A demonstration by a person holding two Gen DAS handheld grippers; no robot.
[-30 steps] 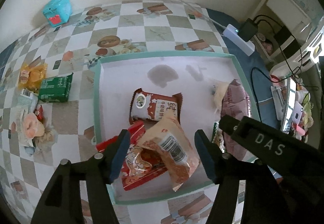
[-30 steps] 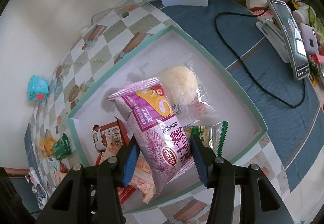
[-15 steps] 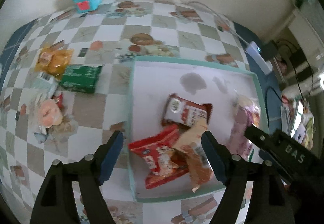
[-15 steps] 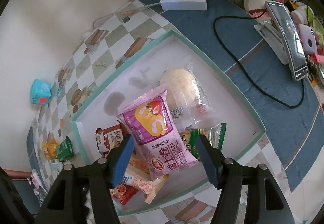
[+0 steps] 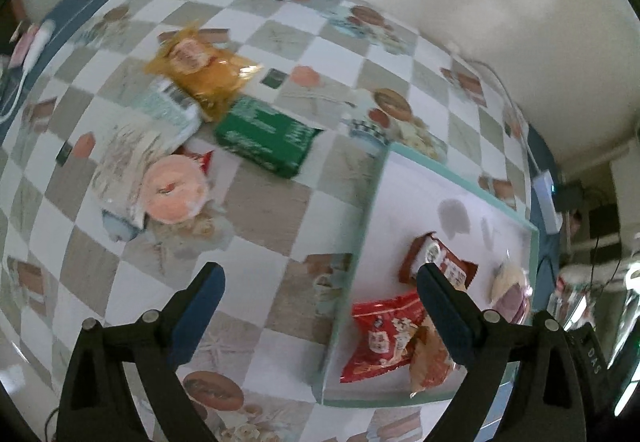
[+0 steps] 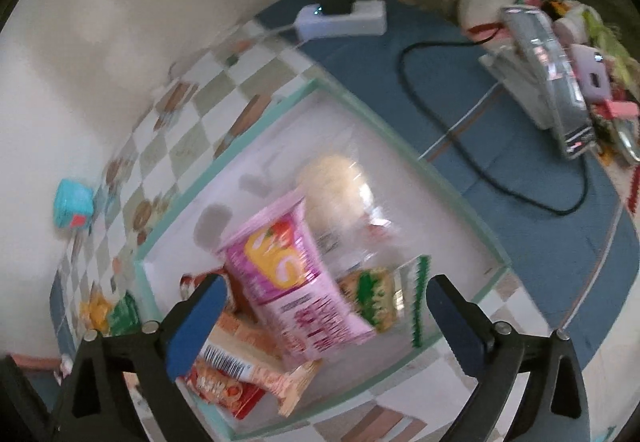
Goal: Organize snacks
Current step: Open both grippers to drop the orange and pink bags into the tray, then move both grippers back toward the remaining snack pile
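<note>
**Snacks dropped in the tray, more waiting on the cloth**

Snacks already fill the near end of the teal-rimmed tray [image 6: 400,138]. The right hand-held gripper [image 6: 326,316] hangs above it with its jaws spread wide; they have just been opening, and the pink packet [image 6: 296,282] lies below between them, free of the pads, on top of an orange bar [image 6: 256,358] and beside a green-edged wrapper [image 6: 384,298] and a pale round bun [image 6: 336,190]. The left hand-held gripper [image 5: 320,308] has also just been opening its jaws and now stands spread and empty, astride the tray's left wall, with the red packet [image 5: 384,338] and brown packet [image 5: 438,262] lying inside the tray.

To my eye this is the end of a drop-off on both sides, with the fetching of the next items about to begin. The loose pile sits on the checkered surface [image 5: 280,222] well to the left of the tray: a green packet [image 5: 268,136], a yellow bag [image 5: 204,70], a pale mint packet [image 5: 168,108] and a wrapped pink pastry [image 5: 176,188], partly overlapping.

The next move probably calls for the left hand-held gripper to travel over to that pile, keep its jaws wide, and settle on a single piece. The green packet looks the easiest, lying flat at the edge nearest the tray; the others are stacked and could drag a neighbour along.
</note>
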